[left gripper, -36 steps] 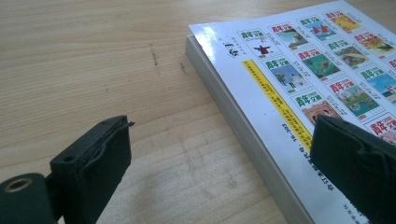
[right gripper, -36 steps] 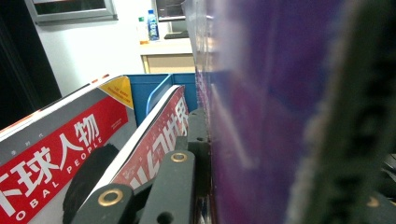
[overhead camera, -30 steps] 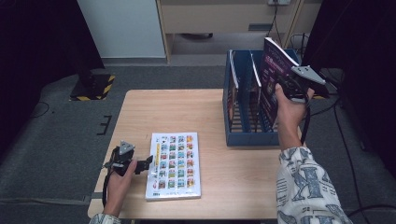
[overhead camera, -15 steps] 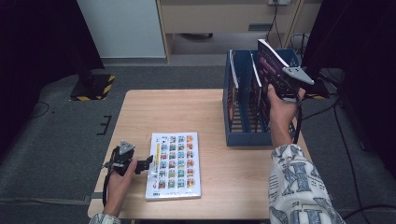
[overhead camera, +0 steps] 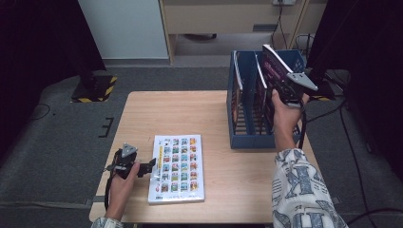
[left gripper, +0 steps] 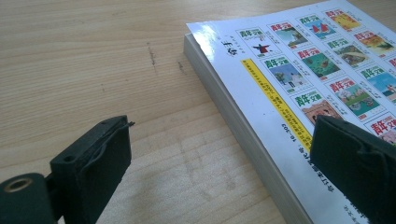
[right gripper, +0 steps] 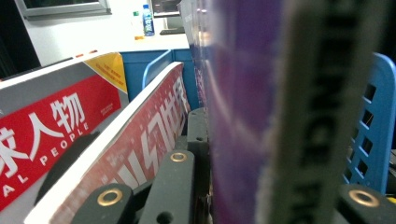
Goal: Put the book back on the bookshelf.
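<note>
A purple-covered book (overhead camera: 274, 71) stands tilted over the right slot of a blue file rack (overhead camera: 244, 130), its lower part down between the dividers. My right gripper (overhead camera: 288, 91) is shut on the book's right edge; in the right gripper view the purple book (right gripper: 243, 116) sits between the jaws. A thick white book with a grid of small cover pictures (overhead camera: 177, 167) lies flat near the table's front. My left gripper (overhead camera: 145, 167) rests at its left edge, open. In the left gripper view, that book's edge (left gripper: 243, 126) runs between the spread jaws.
Two red-and-white magazines (right gripper: 51, 126) (right gripper: 144, 149) stand in the rack's left slots, close beside the purple book. The rack's blue perforated wall (right gripper: 373, 121) is on its other side. The wooden table (overhead camera: 180, 114) lies between the rack and the flat book.
My right hand has sunk and shifted slightly left, bringing the purple book lower into the rack. My left gripper has stayed at the flat book's edge.
</note>
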`<state>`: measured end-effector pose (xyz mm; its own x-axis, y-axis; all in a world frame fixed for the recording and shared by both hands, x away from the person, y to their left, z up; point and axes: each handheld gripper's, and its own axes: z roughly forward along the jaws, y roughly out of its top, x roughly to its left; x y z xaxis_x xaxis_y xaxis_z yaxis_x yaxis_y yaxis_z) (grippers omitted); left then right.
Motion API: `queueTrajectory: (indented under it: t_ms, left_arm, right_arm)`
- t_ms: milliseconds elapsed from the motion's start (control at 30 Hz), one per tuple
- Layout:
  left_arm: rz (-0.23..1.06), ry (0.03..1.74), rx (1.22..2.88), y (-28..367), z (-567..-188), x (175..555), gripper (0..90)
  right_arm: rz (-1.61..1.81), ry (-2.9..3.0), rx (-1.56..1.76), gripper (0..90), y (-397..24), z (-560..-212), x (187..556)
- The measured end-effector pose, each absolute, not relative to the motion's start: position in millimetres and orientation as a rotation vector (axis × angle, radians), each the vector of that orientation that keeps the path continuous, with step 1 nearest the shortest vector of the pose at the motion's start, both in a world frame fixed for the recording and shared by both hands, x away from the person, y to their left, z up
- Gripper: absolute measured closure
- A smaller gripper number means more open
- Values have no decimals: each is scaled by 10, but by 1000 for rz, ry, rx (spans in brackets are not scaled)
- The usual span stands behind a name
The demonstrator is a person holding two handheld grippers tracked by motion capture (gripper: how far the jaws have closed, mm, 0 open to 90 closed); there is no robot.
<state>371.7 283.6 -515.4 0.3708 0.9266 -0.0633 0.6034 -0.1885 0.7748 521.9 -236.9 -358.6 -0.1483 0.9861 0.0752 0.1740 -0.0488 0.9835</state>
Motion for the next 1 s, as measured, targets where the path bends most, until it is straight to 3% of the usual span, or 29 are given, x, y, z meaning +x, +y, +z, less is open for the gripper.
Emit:
queueTrajectory:
  t_ms: [1000]
  left_arm:
    - [557, 1317, 1909, 2820, -5161, 3725, 49]
  right_arm:
    - [1279, 1418, 1338, 819, -2423, -3901, 5230]
